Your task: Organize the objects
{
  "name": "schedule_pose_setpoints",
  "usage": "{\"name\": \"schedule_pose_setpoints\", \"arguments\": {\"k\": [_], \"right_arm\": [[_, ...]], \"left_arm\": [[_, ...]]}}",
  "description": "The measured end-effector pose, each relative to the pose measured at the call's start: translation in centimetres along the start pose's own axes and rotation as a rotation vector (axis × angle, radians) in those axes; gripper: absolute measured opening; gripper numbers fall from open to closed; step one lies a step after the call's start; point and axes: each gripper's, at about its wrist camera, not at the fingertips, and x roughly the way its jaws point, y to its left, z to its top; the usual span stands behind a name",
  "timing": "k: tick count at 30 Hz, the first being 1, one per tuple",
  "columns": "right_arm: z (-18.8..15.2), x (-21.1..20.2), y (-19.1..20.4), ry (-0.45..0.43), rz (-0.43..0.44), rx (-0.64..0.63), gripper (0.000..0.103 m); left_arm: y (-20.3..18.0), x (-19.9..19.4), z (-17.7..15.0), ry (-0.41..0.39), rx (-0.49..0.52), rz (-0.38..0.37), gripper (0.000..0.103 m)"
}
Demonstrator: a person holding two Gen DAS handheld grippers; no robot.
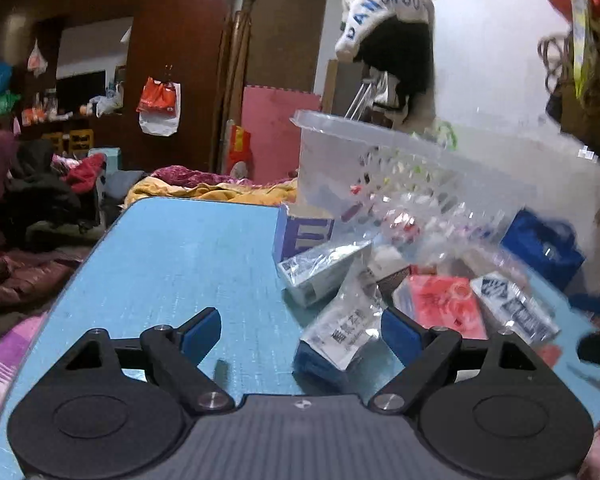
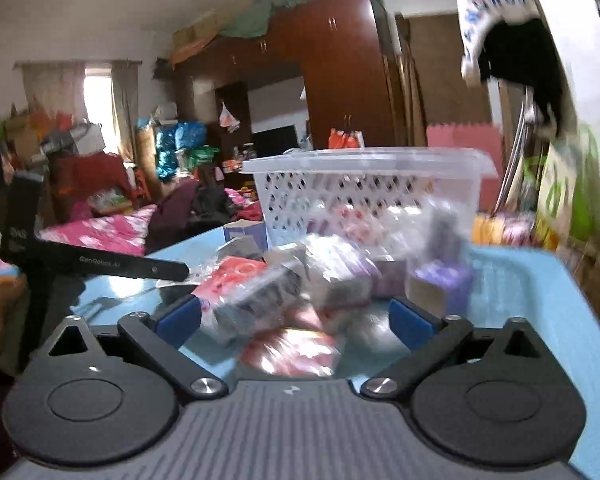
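So the stuff to sort is a heap of small packets and boxes (image 2: pixel 300 280) sitting on the light blue table (image 1: pixel 172 256), right in front of a white perforated plastic basket (image 2: pixel 364 196). From the left wrist view the pile sits around 1 to 2 o'clock: a clear-wrapped white and blue box (image 1: pixel 336 340) nearest, leaning tilted between the fingertips but closer to the right pad, a red packet (image 1: pixel 444 304) just beside it at 2 o'clock, another wrapped box (image 1: pixel 320 272) behind, and a purple-blue carton (image 1: pixel 300 236) touching the basket's near corner. The basket itself looks see-through and blurry here.

The left gripper (image 1: pixel 300 332) has its blue pads spread wide, nothing clamped. The right gripper (image 2: pixel 296 320) is spread wide too, hovering low over the pile with a wrapped grey box (image 2: pixel 252 304) and a shiny red packet (image 2: pixel 292 352) lying between the pads, not squeezed as far as I can tell. Lots of motion blur there. Purple boxes (image 2: pixel 440 280) sit at 1 o'clock, near the basket.

The other gripper's black arm pokes in at 9 o'clock of the right view. Behind everything: dark wood wardrobe (image 2: pixel 340 72), pink bedding (image 2: pixel 96 232).
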Motion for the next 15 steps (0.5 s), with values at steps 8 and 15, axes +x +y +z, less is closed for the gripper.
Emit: {"name": "schedule_pose_setpoints", "arguments": {"k": [8, 15], "right_arm": [[-0.7, 4.2, 2.1, 0.094, -0.016, -0.028, 0.080], [-1.4, 2.4, 1.0, 0.071, 0.016, 0.019, 0.051]], "left_arm": [[-2.5, 0.5, -0.7, 0.041, 0.113, 0.053, 0.090], [-4.0, 0.2, -1.5, 0.033, 0.183, 0.092, 0.090]]}}
